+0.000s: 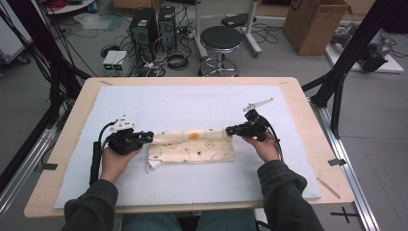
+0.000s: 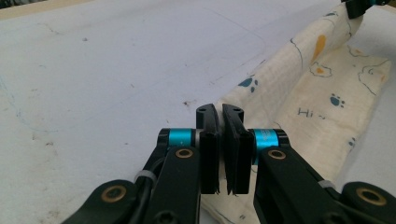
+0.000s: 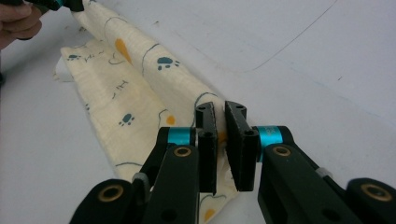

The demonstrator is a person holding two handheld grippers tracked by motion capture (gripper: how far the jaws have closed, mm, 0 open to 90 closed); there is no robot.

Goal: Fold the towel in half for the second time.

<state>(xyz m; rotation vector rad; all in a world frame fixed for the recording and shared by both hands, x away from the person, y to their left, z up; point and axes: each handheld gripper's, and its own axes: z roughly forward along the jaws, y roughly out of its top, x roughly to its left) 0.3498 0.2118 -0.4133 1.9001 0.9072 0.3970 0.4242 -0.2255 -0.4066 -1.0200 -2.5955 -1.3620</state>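
Observation:
A cream cloth [image 1: 192,147] printed with paw marks and orange spots lies folded in a long strip on the white mat [image 1: 192,103]. My left gripper [image 1: 150,136] is shut on the strip's left end, lifting the top fold a little. In the left gripper view the cloth [image 2: 303,93] runs away from the closed jaws of this gripper [image 2: 220,112] toward the other gripper [image 2: 359,5]. My right gripper [image 1: 230,130] is shut on the right end. The right gripper view has the cloth [image 3: 140,79] pinched in that gripper [image 3: 220,109], with the fabric raised as a ridge between both hands.
The mat covers most of a wooden table [image 1: 308,115]. A thin wooden stick [image 1: 328,187] lies near the table's right front corner. Beyond the far edge stand a black stool [image 1: 220,41], computer towers [image 1: 144,29] and a cardboard box [image 1: 315,24]. Black frame posts [image 1: 337,82] flank the table.

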